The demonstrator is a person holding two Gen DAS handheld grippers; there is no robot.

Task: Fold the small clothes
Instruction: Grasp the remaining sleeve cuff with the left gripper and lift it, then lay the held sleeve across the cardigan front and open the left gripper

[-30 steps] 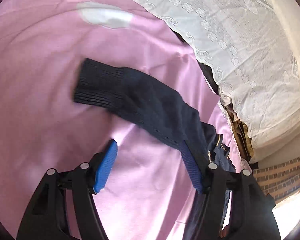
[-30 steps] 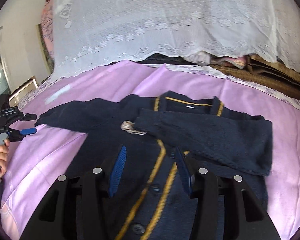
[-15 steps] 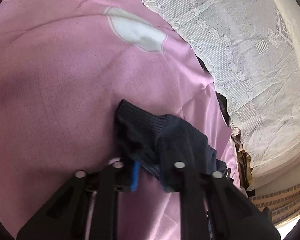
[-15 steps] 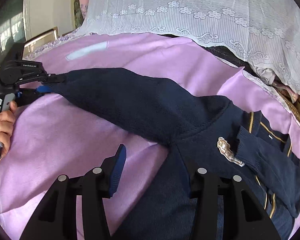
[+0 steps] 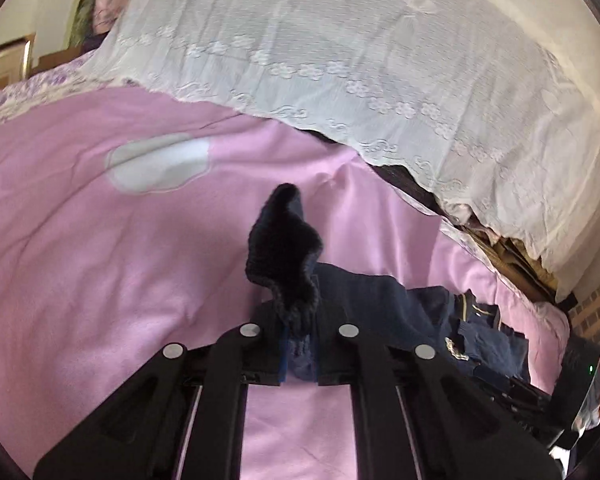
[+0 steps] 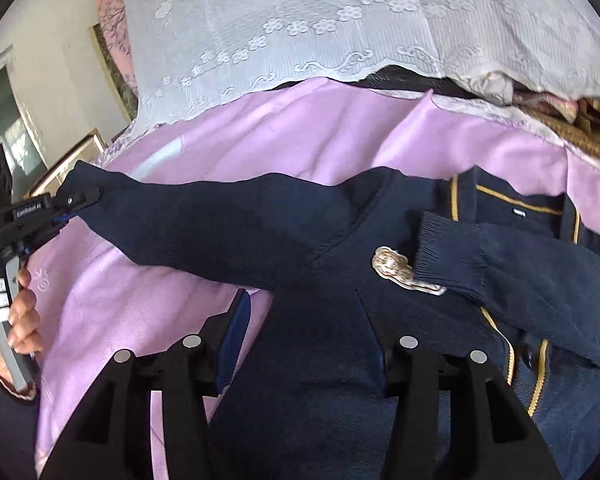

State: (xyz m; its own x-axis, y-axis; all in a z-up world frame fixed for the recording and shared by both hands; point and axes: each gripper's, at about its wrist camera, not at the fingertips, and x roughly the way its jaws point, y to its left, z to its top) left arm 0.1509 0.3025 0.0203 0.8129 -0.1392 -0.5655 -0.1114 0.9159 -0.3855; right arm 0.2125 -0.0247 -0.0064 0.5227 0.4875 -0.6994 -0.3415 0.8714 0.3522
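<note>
The only words to read are small white letters, "GenRobot.AI", on the black body of the left claw (image 6: 78,204), just beside the dark blue sleeve (image 6: 204,224). The tiny white tag (image 6: 519,212) inside the cardigan's collar is too small to read.

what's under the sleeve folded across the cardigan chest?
The folded sleeve lies on the cardigan front, its cuff overlapping the embroidered badge. The gold-trimmed placket beneath is partly covered.
</note>
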